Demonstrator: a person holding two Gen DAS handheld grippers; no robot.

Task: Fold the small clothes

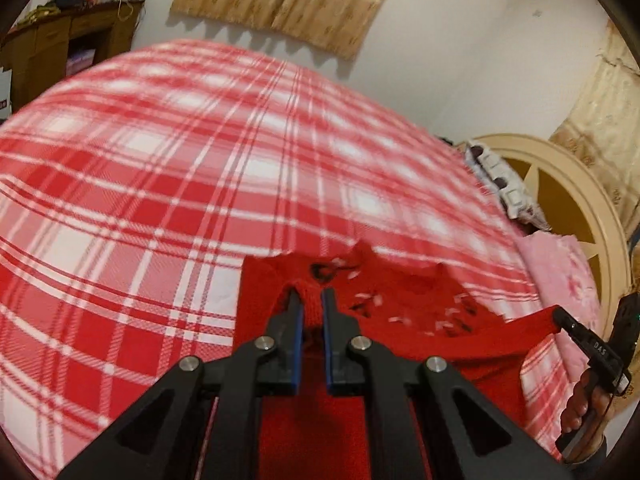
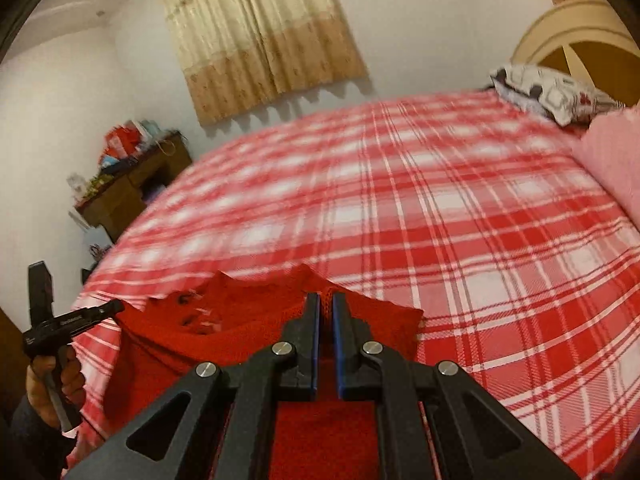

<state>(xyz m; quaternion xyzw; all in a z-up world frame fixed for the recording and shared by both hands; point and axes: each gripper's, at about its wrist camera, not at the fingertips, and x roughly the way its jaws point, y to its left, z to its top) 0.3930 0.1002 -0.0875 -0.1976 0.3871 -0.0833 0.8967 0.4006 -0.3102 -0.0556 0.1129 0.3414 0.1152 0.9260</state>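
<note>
Both claws are pinching the red knit garment [image 1: 400, 304]: left gripper [image 1: 311, 300] and right gripper [image 2: 326, 304] are clamping its edge, stretching it above the plaid bedspread [image 1: 160, 184].

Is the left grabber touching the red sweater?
Touching. In the left wrist view, the left gripper is pinched shut on a fold of the red sweater, with knit fabric squeezed between its blue pads and no gap showing.

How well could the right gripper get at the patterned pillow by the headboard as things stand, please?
Probably not yet: the right gripper is shut on the red knitted garment, as is the left gripper, though the plaid bedspread towards the patterned pillow lies clear.
</note>
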